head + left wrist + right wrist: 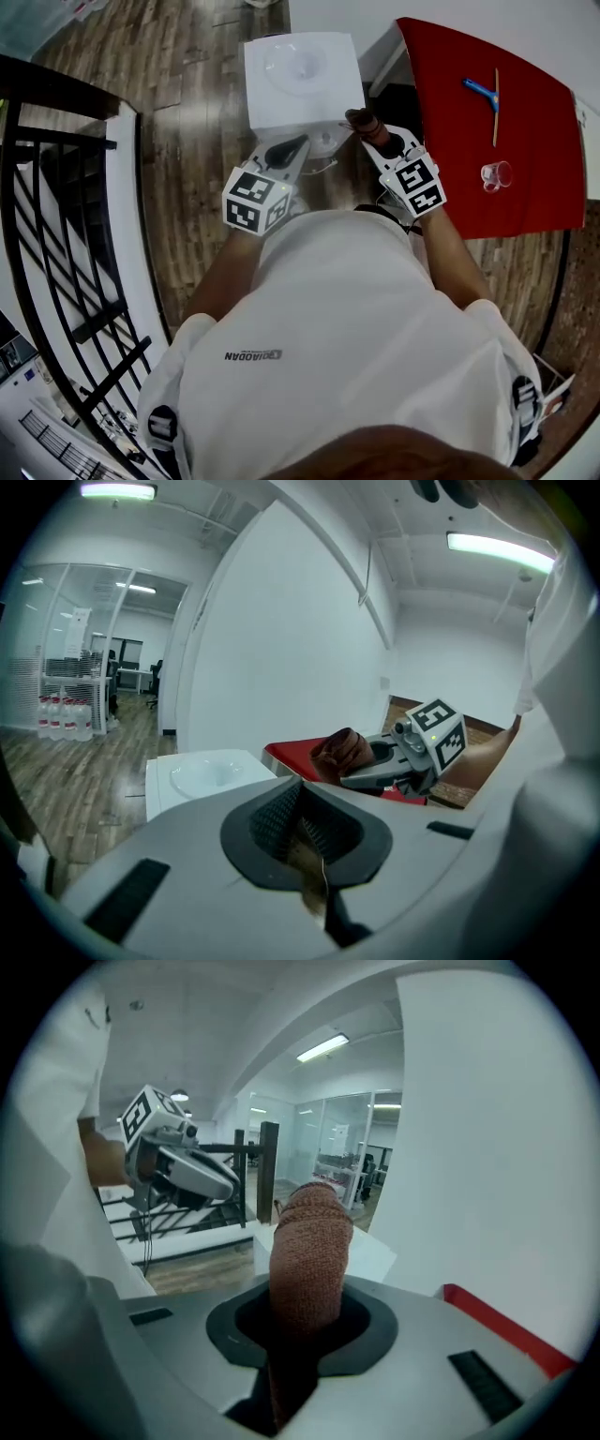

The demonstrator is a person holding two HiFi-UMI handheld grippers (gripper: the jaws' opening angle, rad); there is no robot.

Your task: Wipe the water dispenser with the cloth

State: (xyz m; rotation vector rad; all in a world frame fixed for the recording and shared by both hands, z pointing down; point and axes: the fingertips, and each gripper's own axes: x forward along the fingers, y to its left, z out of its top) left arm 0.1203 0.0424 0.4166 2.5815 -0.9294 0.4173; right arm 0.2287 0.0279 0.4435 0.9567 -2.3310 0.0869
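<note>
From where I stand the wiping looks barely begun. The right claw point(373, 134) is clenched on a rolled brown cloth point(309, 1241), held up by the front corner of the white water dispenser point(300, 80); I can't tell whether cloth and dispenser touch. The left claw point(305, 832) is closed on nothing. By my reckoning, every face of the dispenser is left to wipe. Only its top shows from above, and the person's body hides the floor below.

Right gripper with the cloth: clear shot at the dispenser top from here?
Probably yes. The right gripper holds the cloth by the near right corner of the water dispenser, nothing between them. The left gripper sits toward the other corner, out of the way.
</note>
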